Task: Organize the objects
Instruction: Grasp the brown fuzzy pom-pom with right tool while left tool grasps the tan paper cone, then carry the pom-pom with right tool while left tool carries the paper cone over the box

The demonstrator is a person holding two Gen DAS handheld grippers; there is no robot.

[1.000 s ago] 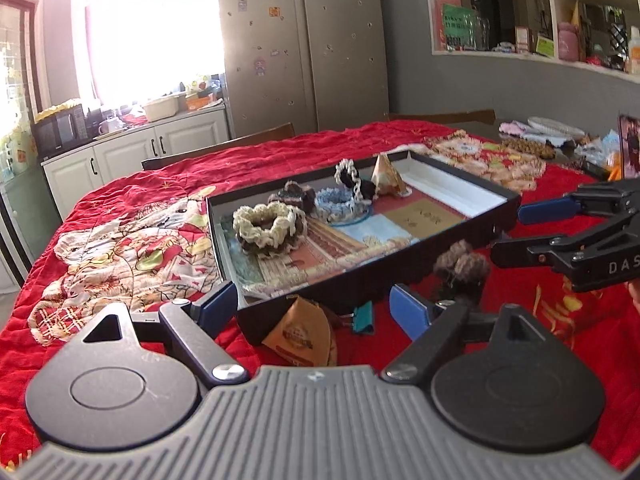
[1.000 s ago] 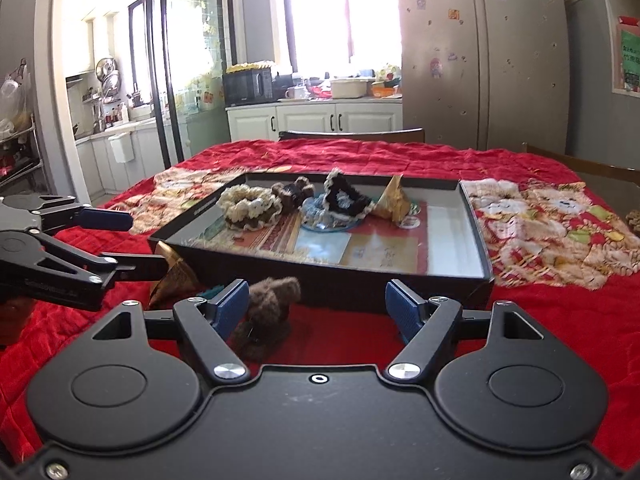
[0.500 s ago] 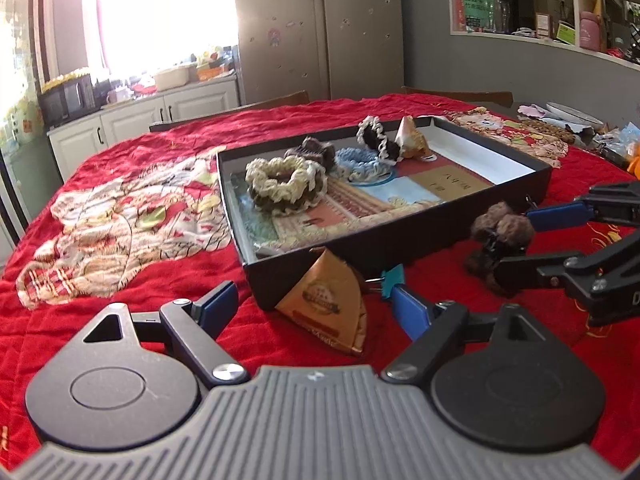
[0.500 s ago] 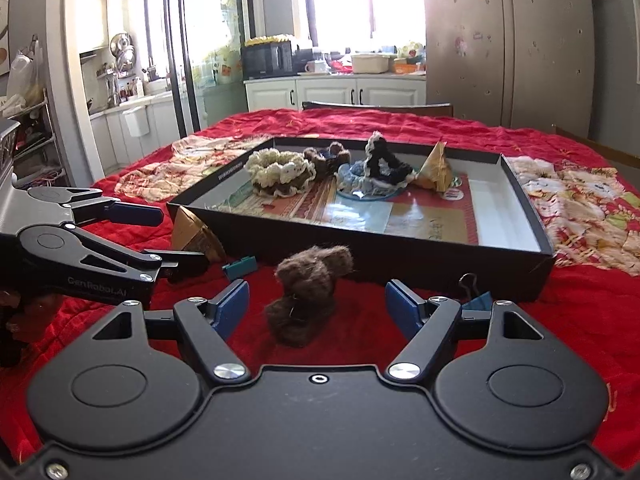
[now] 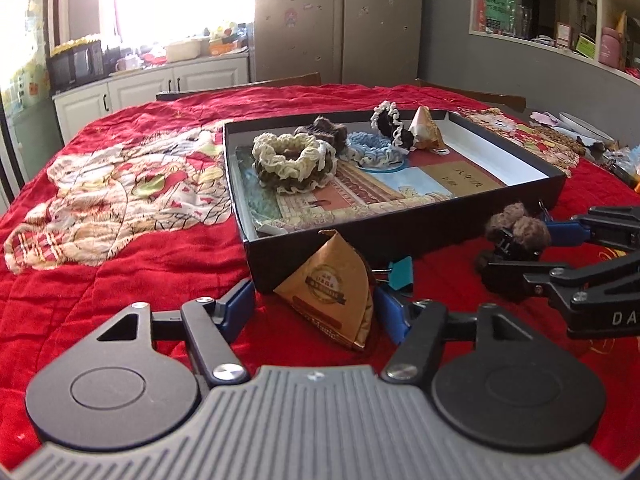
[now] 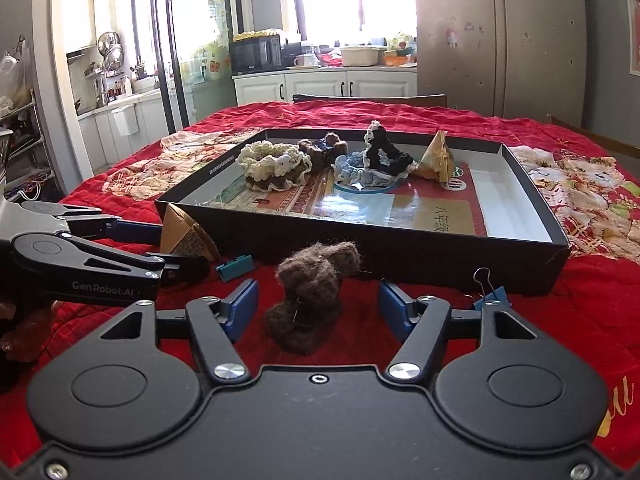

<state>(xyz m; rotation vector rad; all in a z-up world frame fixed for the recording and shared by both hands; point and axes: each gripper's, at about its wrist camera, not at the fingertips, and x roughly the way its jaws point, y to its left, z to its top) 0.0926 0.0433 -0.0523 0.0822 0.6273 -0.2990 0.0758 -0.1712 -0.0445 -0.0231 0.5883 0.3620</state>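
Along the table's near edge, just outside the box (image 5: 400, 236), our left gripper (image 5: 316, 308) and right gripper (image 6: 318, 306) have been narrowing, jaws apart, around the packet (image 5: 332, 284) and brown scrunchie (image 6: 312, 292); either could slip or snag the red cloth (image 6: 560, 320).

Tan pyramid packet (image 5: 330, 284), fuzzy brown scrunchie (image 6: 310, 294), perhaps touching black tray (image 6: 400, 250)
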